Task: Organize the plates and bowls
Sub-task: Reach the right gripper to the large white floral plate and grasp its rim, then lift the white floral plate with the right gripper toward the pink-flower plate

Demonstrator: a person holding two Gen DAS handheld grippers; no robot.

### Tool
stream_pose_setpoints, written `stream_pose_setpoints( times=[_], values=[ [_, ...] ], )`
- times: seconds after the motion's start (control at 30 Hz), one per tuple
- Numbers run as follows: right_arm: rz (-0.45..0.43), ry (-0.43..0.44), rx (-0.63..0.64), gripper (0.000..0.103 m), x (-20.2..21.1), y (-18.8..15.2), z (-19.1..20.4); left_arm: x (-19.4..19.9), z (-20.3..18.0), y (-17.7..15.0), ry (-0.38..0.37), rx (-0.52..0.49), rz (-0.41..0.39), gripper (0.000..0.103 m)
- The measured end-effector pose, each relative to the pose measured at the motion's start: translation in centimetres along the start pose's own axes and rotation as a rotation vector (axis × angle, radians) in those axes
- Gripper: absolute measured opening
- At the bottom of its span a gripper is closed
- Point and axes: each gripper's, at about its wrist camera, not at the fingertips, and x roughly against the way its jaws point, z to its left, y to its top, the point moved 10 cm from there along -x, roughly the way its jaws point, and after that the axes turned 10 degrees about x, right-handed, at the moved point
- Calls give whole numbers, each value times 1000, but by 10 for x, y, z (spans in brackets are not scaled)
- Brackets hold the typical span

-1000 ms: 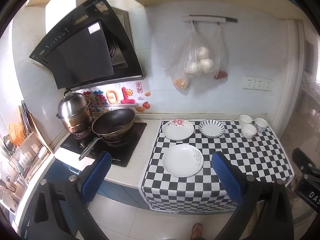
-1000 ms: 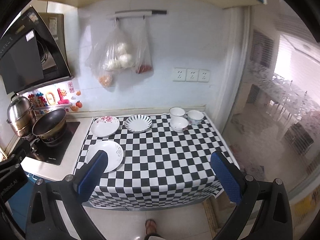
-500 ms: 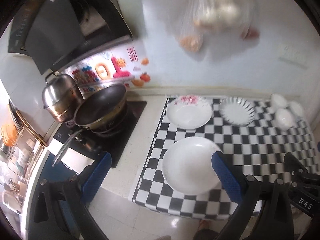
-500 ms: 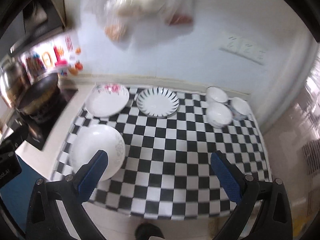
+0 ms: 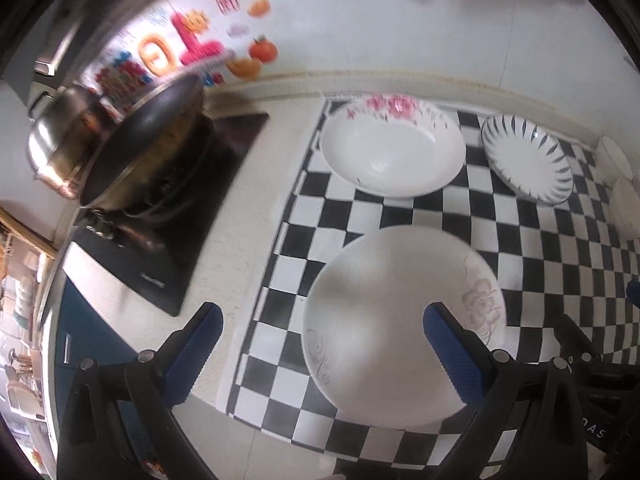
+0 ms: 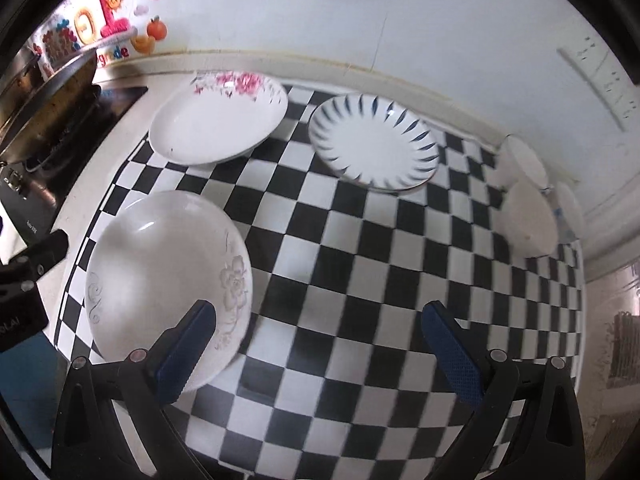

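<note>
Pale wall (image 6: 360, 12) with stickers (image 5: 188, 48); checkered cloth (image 6: 360, 280) over counter (image 5: 248, 208); stove (image 5: 168, 256) left.

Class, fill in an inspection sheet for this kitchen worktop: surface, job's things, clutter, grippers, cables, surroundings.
Surface: checked cloth over the worktop.
Job's things: grey-flowered plate nearest; pink-flowered plate and striped plate behind; white bowls at right, number unclear.
Clutter: nothing seen.
Grippers: left gripper and right gripper open, holding nothing.
Cables: nothing seen.
Surroundings: wok, steel pot, hob, wall stickers.
</note>
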Motion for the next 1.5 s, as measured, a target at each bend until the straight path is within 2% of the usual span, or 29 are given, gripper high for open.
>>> stream_pose_setpoints(
  times=[0.1, 0.23, 0.4, 0.53, 0.6, 0.67, 0.73, 0.8, 0.87, 0.9, 1.0, 1.07, 1.17, 1.27, 1.5],
  values=[
    [39, 28, -9, 103, -21, 1, 10, -26, -1, -2, -28, -15, 66, 103],
    [98, 113, -48, 103, -48, 1, 26, -59, 1, -7, -85, -7, 169, 103],
    [166, 295, -119, 103, -78, 1, 47, -97, 9, -11, -137, 20, 278, 100],
    [225, 416, -216, 103, -101, -4, 51, -124, 10, -18, -178, 16, 374, 84],
    [256, 446, -253, 103, -111, -9, 50, -135, 8, -23, -212, 11, 425, 79],
    [282, 490, -287, 101, -119, -13, 51, -140, 6, -27, -237, 6, 453, 66],
    [272, 500, -296, 94, -118, -11, 51, -146, 3, -31, -258, 4, 481, 56],
    [282, 507, -290, 90, -117, -9, 54, -143, -2, -29, -284, -12, 464, 55],
    [280, 507, -284, 78, -117, -6, 55, -142, -8, -28, -296, -29, 458, 46],
    [281, 511, -277, 70, -118, -5, 54, -142, -11, -28, -299, -35, 458, 43],
    [311, 561, -257, 34, -120, -5, 63, -142, -18, -27, -296, -50, 456, 42],
    [308, 549, -244, 33, -121, -4, 62, -142, -20, -27, -298, -43, 460, 41],
    [297, 528, -215, 21, -123, -5, 58, -141, -15, -26, -293, -29, 466, 39],
    [305, 567, -264, 20, -122, -10, 52, -133, -7, -34, -298, -21, 470, 39],
    [249, 538, -300, 20, -104, -16, 19, -107, -41, -48, -311, -60, 452, 39]
  ],
)
